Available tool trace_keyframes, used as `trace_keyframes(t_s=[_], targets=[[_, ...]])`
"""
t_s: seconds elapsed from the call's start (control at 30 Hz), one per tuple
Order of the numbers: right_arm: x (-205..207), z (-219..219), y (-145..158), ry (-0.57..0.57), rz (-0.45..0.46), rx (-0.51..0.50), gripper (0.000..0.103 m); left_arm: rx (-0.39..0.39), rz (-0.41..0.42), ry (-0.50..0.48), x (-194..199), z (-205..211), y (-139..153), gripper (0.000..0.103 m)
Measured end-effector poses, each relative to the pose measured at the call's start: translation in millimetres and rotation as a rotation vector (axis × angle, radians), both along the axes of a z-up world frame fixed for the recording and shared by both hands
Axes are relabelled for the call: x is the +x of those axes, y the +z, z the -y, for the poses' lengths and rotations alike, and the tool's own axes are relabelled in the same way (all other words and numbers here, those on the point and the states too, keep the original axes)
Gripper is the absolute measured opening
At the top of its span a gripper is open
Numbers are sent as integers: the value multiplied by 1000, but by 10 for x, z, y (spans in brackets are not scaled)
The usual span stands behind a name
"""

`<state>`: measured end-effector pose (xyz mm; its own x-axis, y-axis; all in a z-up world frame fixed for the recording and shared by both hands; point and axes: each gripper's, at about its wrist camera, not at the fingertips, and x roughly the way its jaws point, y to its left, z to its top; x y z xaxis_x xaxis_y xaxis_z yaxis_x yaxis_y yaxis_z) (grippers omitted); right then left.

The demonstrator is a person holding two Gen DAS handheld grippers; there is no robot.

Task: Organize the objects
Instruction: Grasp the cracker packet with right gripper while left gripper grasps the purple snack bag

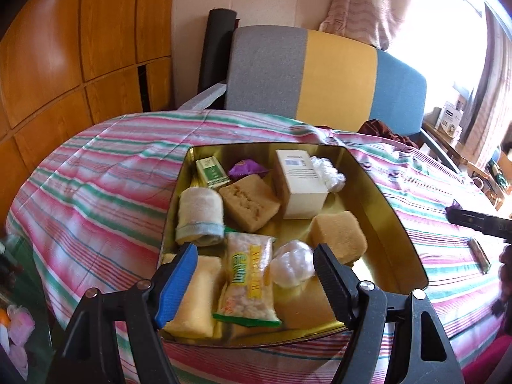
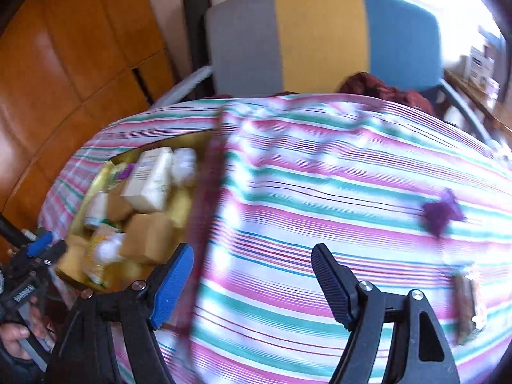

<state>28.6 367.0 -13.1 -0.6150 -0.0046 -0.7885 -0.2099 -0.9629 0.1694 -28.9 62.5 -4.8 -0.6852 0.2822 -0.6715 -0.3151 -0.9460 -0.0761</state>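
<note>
Purple wrapper (image 2: 443, 212): light, crinkly, ahead-right of your empty, spread right gripper (image 2: 252, 283).
Pinch its middle; left gripper (image 1: 256, 283) unclenched, empty.

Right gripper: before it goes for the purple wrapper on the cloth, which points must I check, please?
1. Right gripper empty, jaws apart: ok.
2. Purple wrapper lies free on the striped cloth, nothing on top: ok.
3. Wrapper lined up between the jaws: not ok, it sits up and to the right.
4. Picture sharp enough to aim: not ok, blurred.
5. Left gripper out of the way, open over the gold tin: ok.
6. Room in the tin: cannot tell.
</note>
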Motion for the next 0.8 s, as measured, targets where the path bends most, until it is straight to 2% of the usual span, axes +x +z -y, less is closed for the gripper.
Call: trace_keyframes(t_s=[0.3,0.4,0.53,0.8], targets=[[752,-1541,-45,-361,123,7,78,-4,-1,-91,-5,-386,96,76],[940,-1936,-135,-440,168,-3,78,-6,0,-133,2,-566,130,76],[1024,-2171,-329,-461,221,-34,78,-14,-9,-203,37,-847,196,76],[911,-2188,-633,-403,301,-63,77,-32,5,-349,78,-1493,292,76]])
